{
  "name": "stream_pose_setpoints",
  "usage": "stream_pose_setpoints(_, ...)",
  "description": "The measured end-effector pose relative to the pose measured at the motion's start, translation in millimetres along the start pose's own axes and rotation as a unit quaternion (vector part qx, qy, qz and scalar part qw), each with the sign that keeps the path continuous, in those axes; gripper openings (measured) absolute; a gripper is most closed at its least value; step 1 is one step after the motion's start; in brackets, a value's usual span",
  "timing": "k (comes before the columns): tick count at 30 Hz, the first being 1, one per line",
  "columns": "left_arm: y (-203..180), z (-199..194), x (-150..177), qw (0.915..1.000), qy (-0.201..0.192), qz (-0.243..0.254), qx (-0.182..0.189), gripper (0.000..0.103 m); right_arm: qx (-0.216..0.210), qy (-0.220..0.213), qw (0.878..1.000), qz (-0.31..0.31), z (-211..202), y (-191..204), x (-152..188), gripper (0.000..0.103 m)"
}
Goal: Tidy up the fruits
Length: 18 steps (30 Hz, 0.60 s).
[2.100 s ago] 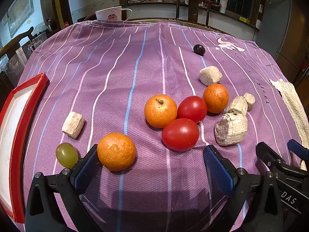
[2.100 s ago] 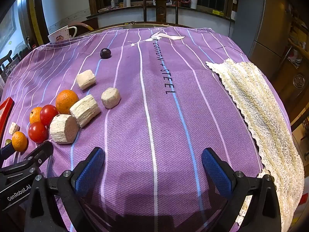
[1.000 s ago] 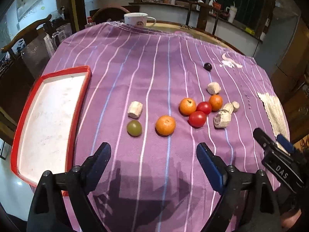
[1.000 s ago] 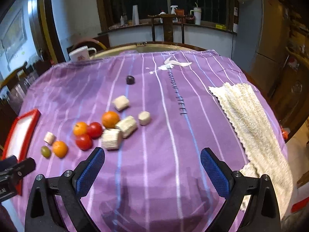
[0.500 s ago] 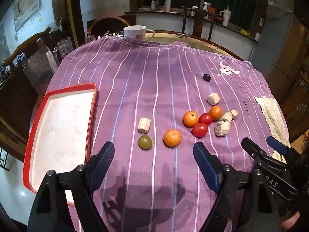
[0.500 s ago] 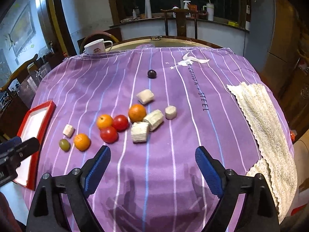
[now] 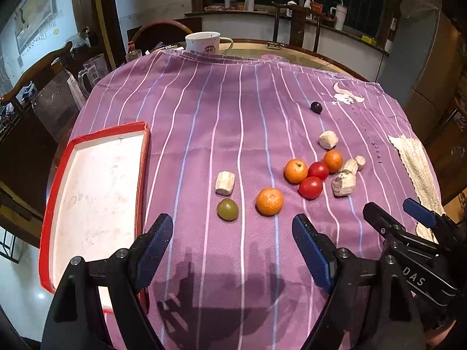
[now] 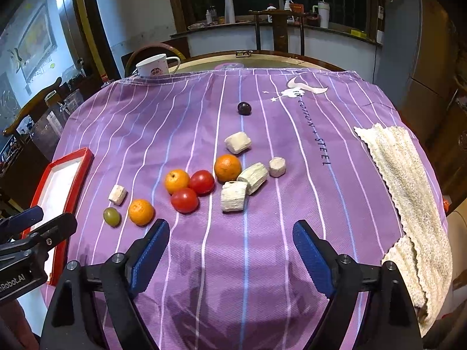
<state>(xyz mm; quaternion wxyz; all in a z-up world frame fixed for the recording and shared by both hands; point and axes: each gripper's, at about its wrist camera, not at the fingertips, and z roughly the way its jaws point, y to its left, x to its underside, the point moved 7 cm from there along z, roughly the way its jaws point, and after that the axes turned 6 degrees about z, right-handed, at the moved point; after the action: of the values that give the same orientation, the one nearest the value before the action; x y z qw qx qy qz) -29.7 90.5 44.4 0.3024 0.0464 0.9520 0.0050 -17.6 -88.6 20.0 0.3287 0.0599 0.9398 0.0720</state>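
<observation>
**A:** Left wrist view: left gripper (image 7: 232, 246) hangs above the near edge of the purple striped cloth (image 7: 204, 110), jaws spread wide, nothing between them. Red tray (image 7: 144, 157) sits to its left with nothing in it. Nearest fruit: green grape (image 7: 227, 209) and a mandarin (image 7: 269, 201), side by side but apart, just ahead of the fingertips. A pale chunk (image 7: 225, 183) lies just behind the grape.

**B:** Rest of the fruit?

**A:** Cluster further right: second mandarin (image 7: 295, 170), two tomatoes (image 7: 310, 187) (image 7: 318, 170), third mandarin (image 7: 333, 160), touching or nearly so. Dark grape (image 7: 315, 107) sits alone, far side. Nothing is sorted yet, I'd say.

**B:** Right wrist view?

**A:** Right gripper (image 8: 230, 248) is also wide open and empty, facing the same cluster. The near tomato (image 8: 184, 200) touches the other tomato (image 8: 201, 181); two pale chunks (image 8: 233, 196) (image 8: 253, 174) are packed against the far mandarin (image 8: 227, 167). Towel (image 8: 402, 180) lies along the right edge.

**B:** Advice?

**A:** Left hand should take the lone near mandarin first: clear on all sides, shortest trip to the tray. Centre the jaws on it and close gently; round fruit will likely roll if one pad hits first. The grape is small and close to the chunk, so approach from the open side. Right hand should peel the cluster from the outside, near tomato first, with light pressure.
</observation>
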Motion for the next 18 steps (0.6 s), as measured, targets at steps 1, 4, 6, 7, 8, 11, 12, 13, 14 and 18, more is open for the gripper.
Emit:
stream_pose_setpoints(1, 1, 1, 1, 1.0, 0.003, 0.0, 0.0, 0.084, 0.001, 0.002, 1.0, 0.0, 1, 1, 1, 0.089)
stream_pose_setpoints(4, 4, 3, 3, 1.0, 0.006, 0.003, -0.002, 0.084, 0.005, 0.004, 1.0, 0.003, 1, 1, 4, 0.089)
stream_pose_setpoints(6, 6, 3, 3, 1.0, 0.006, 0.004, -0.002, 0.084, 0.006, 0.005, 1.0, 0.004, 1, 2, 5, 0.089)
stream_pose_setpoints(7, 6, 3, 3, 1.0, 0.006, 0.004, -0.002, 0.084, 0.008, 0.005, 1.0, 0.005, 1, 3, 6, 0.089)
stream_pose_setpoints(8, 7, 3, 4, 1.0, 0.007, 0.003, -0.002, 0.084, 0.008, 0.005, 1.0, 0.005, 1, 3, 6, 0.089)
stream_pose_setpoints(11, 9, 4, 5, 0.9999, 0.01, 0.005, -0.001, 0.084, 0.009, 0.006, 1.0, 0.005, -1, 5, 7, 0.089)
stream_pose_setpoints(12, 10, 4, 5, 0.9999, 0.011, 0.006, -0.001, 0.084, 0.009, 0.007, 1.0, 0.005, -1, 6, 7, 0.089)
stream_pose_setpoints(13, 11, 5, 5, 0.9999, 0.011, 0.007, 0.0, 0.084, 0.01, 0.008, 1.0, 0.004, -1, 7, 8, 0.089)
stream_pose_setpoints(14, 11, 5, 5, 0.9999, 0.012, 0.007, 0.0, 0.084, 0.01, 0.008, 1.0, 0.004, -1, 8, 9, 0.089)
stream_pose_setpoints(18, 14, 6, 7, 0.9999, 0.015, 0.008, 0.002, 0.084, 0.01, 0.01, 1.0, 0.003, -1, 12, 11, 0.089)
